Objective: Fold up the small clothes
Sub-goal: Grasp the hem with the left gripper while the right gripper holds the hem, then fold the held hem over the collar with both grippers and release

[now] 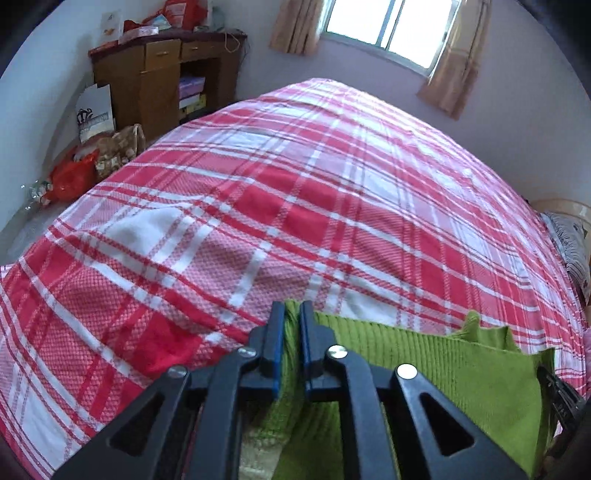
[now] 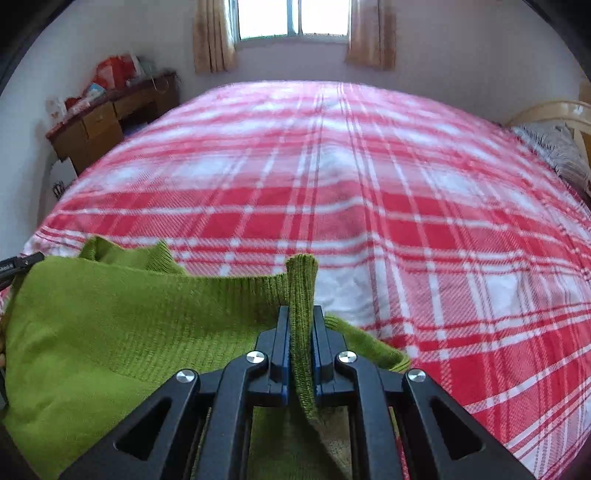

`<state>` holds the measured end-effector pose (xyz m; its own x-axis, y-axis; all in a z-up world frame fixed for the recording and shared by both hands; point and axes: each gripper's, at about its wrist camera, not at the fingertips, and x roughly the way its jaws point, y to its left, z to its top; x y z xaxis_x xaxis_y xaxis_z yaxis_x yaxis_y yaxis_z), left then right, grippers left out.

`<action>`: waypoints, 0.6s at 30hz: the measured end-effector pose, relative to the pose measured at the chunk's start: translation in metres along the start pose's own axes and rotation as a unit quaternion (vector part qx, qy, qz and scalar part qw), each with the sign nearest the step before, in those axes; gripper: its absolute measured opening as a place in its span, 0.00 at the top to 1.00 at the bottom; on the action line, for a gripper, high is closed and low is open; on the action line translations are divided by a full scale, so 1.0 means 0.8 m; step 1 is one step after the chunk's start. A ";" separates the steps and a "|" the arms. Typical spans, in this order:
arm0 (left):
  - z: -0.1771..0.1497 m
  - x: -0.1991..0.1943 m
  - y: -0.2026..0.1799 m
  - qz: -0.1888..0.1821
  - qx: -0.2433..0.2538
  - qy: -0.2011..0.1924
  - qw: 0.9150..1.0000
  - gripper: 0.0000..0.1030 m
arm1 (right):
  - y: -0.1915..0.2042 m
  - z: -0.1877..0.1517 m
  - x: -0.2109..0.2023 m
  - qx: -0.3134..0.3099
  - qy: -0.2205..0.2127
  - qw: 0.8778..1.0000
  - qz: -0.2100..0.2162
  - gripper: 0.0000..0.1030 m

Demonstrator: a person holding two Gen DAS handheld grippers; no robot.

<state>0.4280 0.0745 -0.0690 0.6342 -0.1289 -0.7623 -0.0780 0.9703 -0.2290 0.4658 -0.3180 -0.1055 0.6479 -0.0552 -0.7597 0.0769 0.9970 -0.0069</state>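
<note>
Fingers of both grippers are clamped on cloth. The left gripper (image 1: 291,314), at the bottom centre of its view, pinches a bunched edge of the green sweater (image 1: 443,365) between its blue pads. The right gripper (image 2: 300,321), bottom centre of its own view, pinches a ribbed strip of the same sweater (image 2: 110,325), and that strip pokes up past the fingertips.

Between the two grips the sweater stretches as a broad sheet. It fills the lower right of the left view and the lower left of the right view, over the near edge of the bed (image 2: 369,184). Whether it hangs clear of the plaid cover or partly rests on it I cannot tell. Along its far edge some knit flaps stand up; they may be a collar or a sleeve end, but that is not clear. At the left edge of the right view a dark tip shows beside the sweater, probably the other gripper.

As I judge it, the task is at an early stage: no crease or neat fold shows, and the sweater looks held by an edge for spreading or for a first fold. Laying it flat, folding it and squaring it up all seem left to do. No other clothes, folded or not, show on the bed.

Beyond the bed stand a desk (image 1: 159,74) at upper left and a window (image 2: 295,18) at the top.
</note>
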 end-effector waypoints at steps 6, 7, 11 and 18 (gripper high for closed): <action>0.004 0.004 -0.014 0.022 0.023 0.003 0.999 0.87 | 0.017 -0.005 -0.005 -0.036 0.002 0.999 -0.041 0.85; 0.006 0.002 -0.010 0.007 0.016 0.007 1.000 0.86 | 0.012 -0.007 -0.010 -0.025 -0.003 0.999 -0.033 0.83; 0.008 -0.038 0.011 -0.005 0.008 0.008 1.000 0.44 | -0.030 -0.028 -0.076 0.069 -0.082 0.994 -0.033 0.76; -0.064 -0.113 -0.005 -0.025 0.070 -0.012 0.997 0.39 | -0.010 -0.093 -0.180 0.080 -0.120 0.989 0.008 0.76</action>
<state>0.3313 0.0718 -0.0302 0.6529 -0.1737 -0.7373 0.0612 0.9823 -0.1773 0.3153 -0.3137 -0.0447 0.8104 -0.0700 -0.5817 0.1723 0.9774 0.1223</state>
